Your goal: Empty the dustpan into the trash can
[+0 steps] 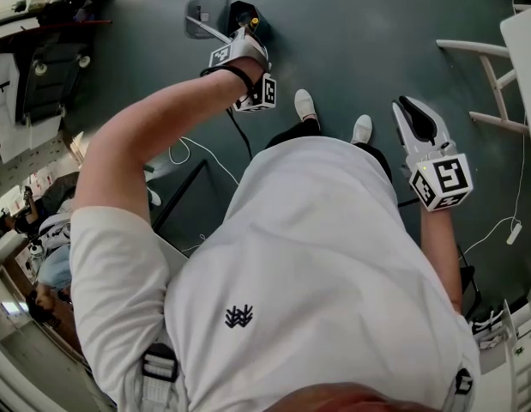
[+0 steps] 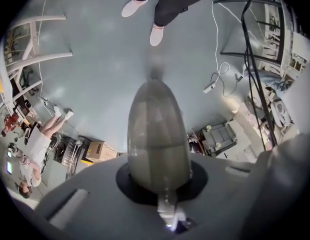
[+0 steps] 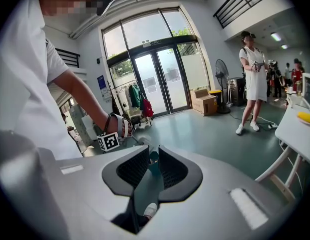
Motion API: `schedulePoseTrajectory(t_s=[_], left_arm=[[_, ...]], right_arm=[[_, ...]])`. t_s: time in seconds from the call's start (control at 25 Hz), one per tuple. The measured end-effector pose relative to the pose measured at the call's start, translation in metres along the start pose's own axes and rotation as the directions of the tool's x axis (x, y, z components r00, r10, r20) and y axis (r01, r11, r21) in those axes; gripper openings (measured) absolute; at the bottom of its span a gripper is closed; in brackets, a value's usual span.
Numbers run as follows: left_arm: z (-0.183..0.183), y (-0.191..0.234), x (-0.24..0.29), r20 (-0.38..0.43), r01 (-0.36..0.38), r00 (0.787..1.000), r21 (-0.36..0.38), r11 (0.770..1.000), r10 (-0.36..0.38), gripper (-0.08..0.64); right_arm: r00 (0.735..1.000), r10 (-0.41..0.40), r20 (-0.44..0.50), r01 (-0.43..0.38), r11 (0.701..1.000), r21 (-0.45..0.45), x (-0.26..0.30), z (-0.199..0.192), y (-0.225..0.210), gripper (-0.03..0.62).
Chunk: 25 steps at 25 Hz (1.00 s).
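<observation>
In the head view my left gripper (image 1: 241,48) is stretched out ahead over the dark floor, shut on the long thin handle of a grey dustpan (image 1: 207,15). A black container (image 1: 245,15), possibly the trash can, sits right beside the pan. The left gripper view shows the grey handle (image 2: 157,134) running straight out from the shut jaws toward the floor; the pan itself is not visible there. My right gripper (image 1: 417,118) hangs by my right side near my shoes, its jaws together with nothing between them. In the right gripper view it (image 3: 152,159) faces the left gripper's marker cube (image 3: 108,142).
A white table frame (image 1: 497,75) stands at the right, and its top (image 3: 300,131) carries a yellow item. Cables (image 1: 209,157) trail across the floor. A person in white (image 3: 252,79) stands by cardboard boxes (image 3: 205,103) and a fan near glass doors. Shelves and clutter (image 1: 33,67) line the left.
</observation>
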State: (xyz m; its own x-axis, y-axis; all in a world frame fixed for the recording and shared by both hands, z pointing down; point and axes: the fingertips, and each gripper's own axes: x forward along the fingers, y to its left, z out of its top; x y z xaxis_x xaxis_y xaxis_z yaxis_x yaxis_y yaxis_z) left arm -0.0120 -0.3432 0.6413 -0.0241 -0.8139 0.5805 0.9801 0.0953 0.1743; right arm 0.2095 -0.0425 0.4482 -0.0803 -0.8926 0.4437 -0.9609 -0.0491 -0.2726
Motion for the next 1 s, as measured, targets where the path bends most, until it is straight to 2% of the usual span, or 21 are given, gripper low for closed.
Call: schedulePoseTrajectory(t_s=[0.04, 0.12, 0.2, 0.24, 0.32, 0.36, 0.4, 0.44, 0.48, 0.52, 0.56, 0.6, 0.64, 0.68, 0.72, 0.76, 0.8, 0.84, 0.88, 0.92, 1.0], left_arm=[[0.011, -0.014, 0.002, 0.042, 0.085, 0.995, 0.045, 0.995, -0.087, 0.052], [0.031, -0.044, 0.004, 0.122, 0.246, 0.957, 0.148, 0.958, -0.264, 0.052], [0.039, -0.055, 0.002, 0.152, 0.306, 0.929, 0.201, 0.93, -0.338, 0.052], [0.034, -0.046, 0.0, 0.139, 0.269, 0.945, 0.179, 0.946, -0.295, 0.052], [0.009, -0.001, -0.008, 0.038, 0.058, 0.997, 0.058, 0.997, -0.061, 0.052], [-0.002, 0.018, -0.011, -0.018, -0.04, 0.999, 0.012, 0.999, 0.04, 0.052], [-0.005, 0.024, -0.013, -0.041, -0.073, 0.997, -0.004, 0.997, 0.073, 0.052], [0.0, 0.016, -0.013, -0.018, -0.028, 0.999, 0.012, 1.0, 0.029, 0.052], [0.01, -0.003, -0.012, 0.036, 0.072, 0.997, 0.057, 0.996, -0.075, 0.052], [0.02, -0.024, -0.011, 0.087, 0.176, 0.979, 0.111, 0.978, -0.186, 0.052], [0.023, -0.033, -0.009, 0.108, 0.221, 0.966, 0.133, 0.966, -0.235, 0.052], [0.015, -0.024, -0.009, 0.088, 0.182, 0.978, 0.102, 0.978, -0.191, 0.052], [-0.001, -0.004, -0.008, 0.037, 0.086, 0.995, 0.036, 0.996, -0.088, 0.052], [-0.016, 0.014, -0.007, -0.016, -0.004, 1.0, -0.026, 1.0, 0.004, 0.052], [-0.024, 0.021, -0.005, -0.036, -0.033, 0.999, -0.064, 0.997, 0.031, 0.053], [-0.023, 0.014, -0.004, -0.007, 0.02, 1.0, -0.073, 0.997, -0.021, 0.052], [-0.015, -0.005, -0.004, 0.06, 0.135, 0.989, -0.052, 0.989, -0.132, 0.052], [-0.006, -0.027, -0.006, 0.126, 0.256, 0.96, -0.018, 0.967, -0.252, 0.052], [-0.004, -0.039, -0.007, 0.157, 0.318, 0.937, -0.01, 0.948, -0.313, 0.052], [-0.012, -0.036, -0.007, 0.141, 0.295, 0.948, -0.058, 0.954, -0.285, 0.054], [-0.042, -0.01, -0.007, 0.026, 0.116, 0.993, -0.223, 0.968, -0.113, 0.052]], right_arm=[[1.0, -0.002, 0.001, 0.002, 1.0, 0.001, -0.001, -0.001, -0.002, 0.058], [1.0, -0.009, -0.003, 0.009, 1.0, 0.007, -0.002, -0.005, -0.007, 0.058], [1.0, -0.014, -0.007, 0.015, 1.0, 0.014, -0.003, -0.009, -0.009, 0.058], [1.0, -0.016, -0.008, 0.016, 1.0, 0.016, -0.003, -0.009, -0.009, 0.058], [1.0, -0.017, -0.008, 0.018, 1.0, 0.018, -0.004, -0.009, -0.008, 0.058], [1.0, -0.017, -0.007, 0.017, 1.0, 0.017, -0.006, -0.008, -0.007, 0.058], [1.0, -0.017, -0.005, 0.017, 1.0, 0.014, -0.007, -0.007, -0.006, 0.058], [1.0, -0.015, -0.003, 0.016, 1.0, 0.012, -0.007, -0.006, -0.005, 0.058], [1.0, -0.014, -0.001, 0.014, 1.0, 0.009, -0.008, -0.005, -0.006, 0.058], [1.0, -0.013, 0.0, 0.013, 1.0, 0.007, -0.008, -0.003, -0.006, 0.058], [1.0, -0.012, -0.001, 0.012, 1.0, 0.006, -0.008, -0.003, -0.007, 0.058], [1.0, -0.011, -0.003, 0.011, 1.0, 0.006, -0.008, -0.002, -0.007, 0.058], [1.0, -0.009, -0.004, 0.009, 1.0, 0.005, -0.007, -0.001, -0.007, 0.058], [1.0, -0.006, -0.005, 0.006, 1.0, 0.004, -0.006, -0.002, -0.007, 0.058], [1.0, -0.003, -0.006, 0.003, 1.0, 0.002, -0.003, -0.003, -0.008, 0.058], [1.0, 0.001, -0.007, -0.001, 1.0, 0.0, -0.001, -0.004, -0.01, 0.058], [1.0, 0.007, -0.008, -0.007, 1.0, -0.004, 0.002, -0.005, -0.011, 0.058], [1.0, 0.015, -0.009, -0.015, 1.0, -0.011, 0.003, -0.005, -0.012, 0.058], [1.0, 0.024, -0.01, -0.024, 1.0, -0.02, 0.003, -0.004, -0.012, 0.058], [0.999, 0.032, -0.01, -0.032, 0.999, -0.029, 0.002, -0.001, -0.011, 0.058], [0.999, 0.048, -0.009, -0.048, 0.998, -0.046, -0.002, 0.004, -0.006, 0.058]])
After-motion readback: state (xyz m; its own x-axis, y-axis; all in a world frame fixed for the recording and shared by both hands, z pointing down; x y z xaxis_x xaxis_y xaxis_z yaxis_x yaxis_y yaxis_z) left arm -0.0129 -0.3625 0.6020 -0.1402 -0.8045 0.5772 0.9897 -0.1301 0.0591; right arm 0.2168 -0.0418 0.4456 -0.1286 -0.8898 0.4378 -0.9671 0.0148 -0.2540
